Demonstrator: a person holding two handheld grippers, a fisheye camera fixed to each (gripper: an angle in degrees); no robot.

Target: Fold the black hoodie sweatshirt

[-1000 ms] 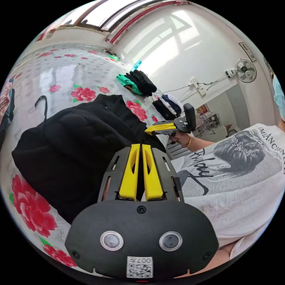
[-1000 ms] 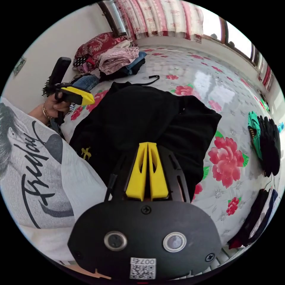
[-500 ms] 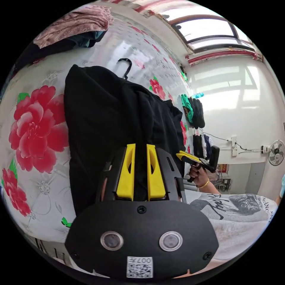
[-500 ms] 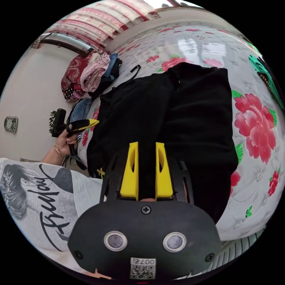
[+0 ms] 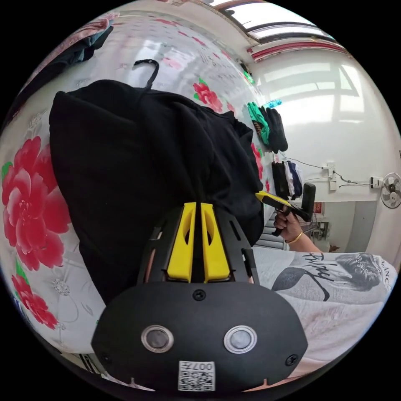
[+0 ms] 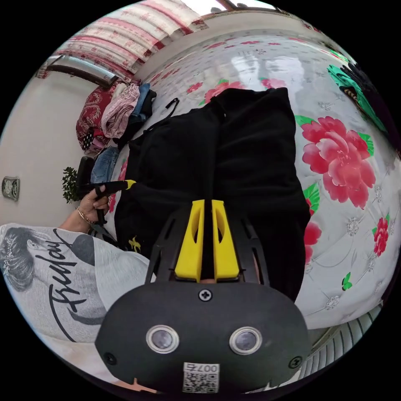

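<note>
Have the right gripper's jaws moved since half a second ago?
Yes. The right gripper had its yellow jaws spread apart against its black body; now they stand nearly together, pinching the near edge of the black hoodie.

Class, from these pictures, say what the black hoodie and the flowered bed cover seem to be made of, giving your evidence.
Black hoodie: seemingly thick, matte fleece-like knit; it absorbs light and bunches in soft, rounded folds.
Flowered bed cover: probably glossy quilted synthetic; it mirrors window light and shows stitched dimples.

The hoodie (image 6: 234,167) lies on the bed (image 6: 351,225), clothes pile (image 6: 121,112) behind it.
</note>
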